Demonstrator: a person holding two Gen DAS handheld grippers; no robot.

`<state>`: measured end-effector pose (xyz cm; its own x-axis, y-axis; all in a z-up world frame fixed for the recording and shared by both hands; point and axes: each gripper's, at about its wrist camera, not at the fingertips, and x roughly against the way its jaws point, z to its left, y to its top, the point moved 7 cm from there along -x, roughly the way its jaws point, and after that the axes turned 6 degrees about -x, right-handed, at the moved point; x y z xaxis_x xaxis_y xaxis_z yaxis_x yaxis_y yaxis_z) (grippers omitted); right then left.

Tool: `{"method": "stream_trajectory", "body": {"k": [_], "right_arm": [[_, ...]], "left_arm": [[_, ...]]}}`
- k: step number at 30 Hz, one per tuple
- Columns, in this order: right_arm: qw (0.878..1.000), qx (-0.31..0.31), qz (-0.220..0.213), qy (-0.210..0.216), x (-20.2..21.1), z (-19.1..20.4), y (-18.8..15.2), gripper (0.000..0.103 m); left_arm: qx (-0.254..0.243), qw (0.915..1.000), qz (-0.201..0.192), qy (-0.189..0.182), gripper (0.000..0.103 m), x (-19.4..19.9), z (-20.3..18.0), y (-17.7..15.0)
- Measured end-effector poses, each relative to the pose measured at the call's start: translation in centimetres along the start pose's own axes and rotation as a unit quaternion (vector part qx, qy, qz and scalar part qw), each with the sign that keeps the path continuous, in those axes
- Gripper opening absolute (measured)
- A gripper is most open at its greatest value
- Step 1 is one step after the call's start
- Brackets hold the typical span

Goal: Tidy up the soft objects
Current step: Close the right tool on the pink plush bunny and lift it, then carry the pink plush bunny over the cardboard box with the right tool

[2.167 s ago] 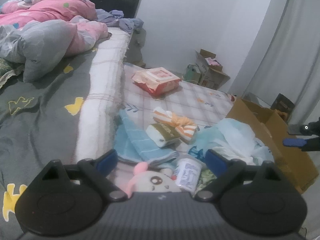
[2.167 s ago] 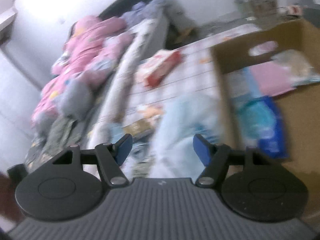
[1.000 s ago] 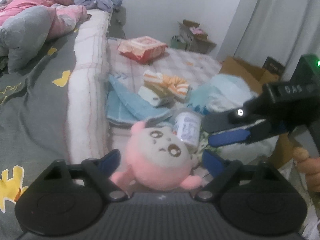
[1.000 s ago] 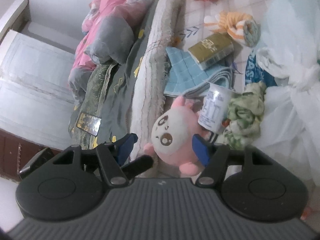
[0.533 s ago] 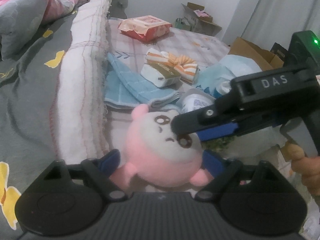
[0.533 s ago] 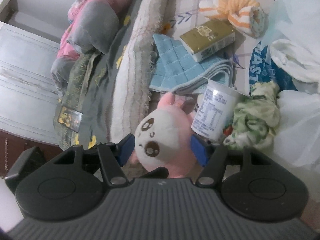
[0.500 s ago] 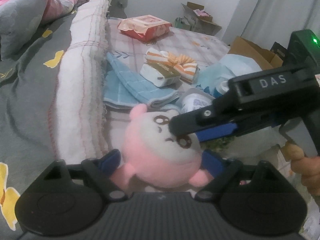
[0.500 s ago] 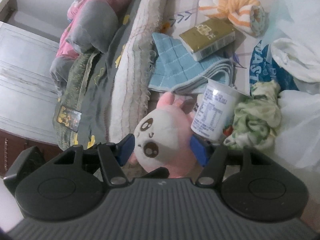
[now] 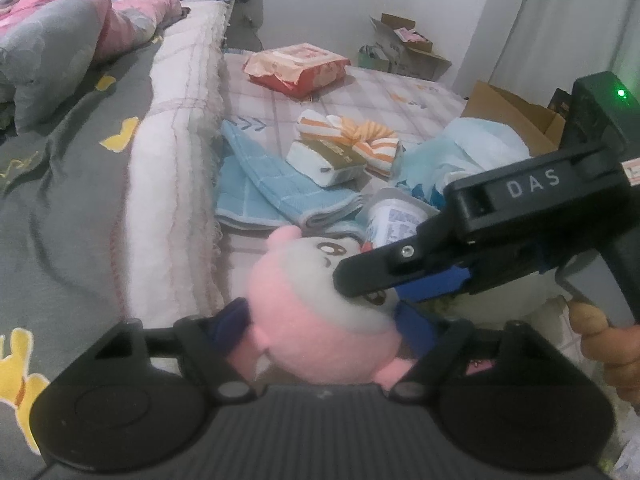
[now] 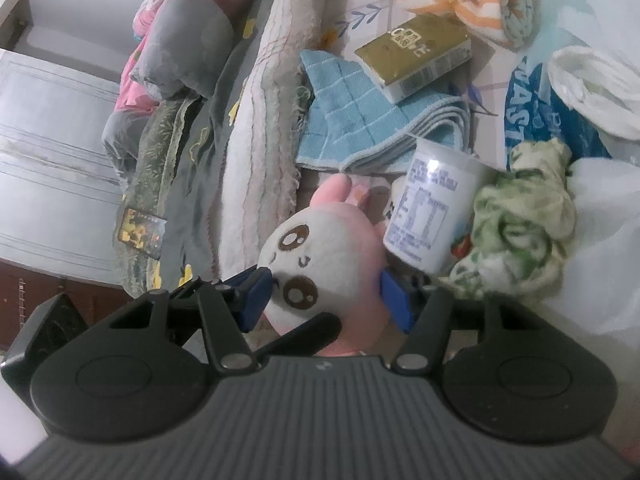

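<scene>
1. Left wrist view. The left gripper (image 9: 320,320) is set around a pink-and-white plush toy (image 9: 320,312), its jaws closing; the blue pads are seen at the toy's flanks, though firm pressing cannot be told. The toy lies on the checked mattress (image 9: 360,88), close beside the white blanket roll (image 9: 176,168). The right gripper (image 9: 360,284), held by a hand (image 9: 608,340), reaches across the toy's face.

2. Left wrist view, further items. A folded blue towel (image 9: 256,192), a gold tissue pack (image 9: 328,160), an orange striped cloth (image 9: 360,136), a white cup (image 9: 396,220) and a cardboard box (image 9: 512,112) at the mattress's far edge are noted.

3. Right wrist view. The right gripper (image 10: 332,300) is closing, both blue pads touching the plush toy (image 10: 320,256). The white cup (image 10: 432,216) leans against the toy, a green patterned cloth (image 10: 520,232) just beside it.
</scene>
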<state>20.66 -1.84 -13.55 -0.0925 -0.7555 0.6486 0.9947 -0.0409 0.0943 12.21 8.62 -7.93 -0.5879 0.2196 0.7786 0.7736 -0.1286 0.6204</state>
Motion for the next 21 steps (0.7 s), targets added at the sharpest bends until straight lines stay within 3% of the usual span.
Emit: {"method": "stream_trajectory", "body": {"k": [13,21], "right_arm": [[0.998,0.017,-0.017,0.062,3.3,3.2,-0.8,0.059],[0.992,0.017,-0.072,0.099,8.9,3.8,0.0,0.059]], "left_arm": [[-0.016,0.9972,-0.061,0.041,0.077,5.4,-1.0,2.6],[-0.073,0.9909,-0.106,0.038,0.075,7.3,-4.8,6.8]]}}
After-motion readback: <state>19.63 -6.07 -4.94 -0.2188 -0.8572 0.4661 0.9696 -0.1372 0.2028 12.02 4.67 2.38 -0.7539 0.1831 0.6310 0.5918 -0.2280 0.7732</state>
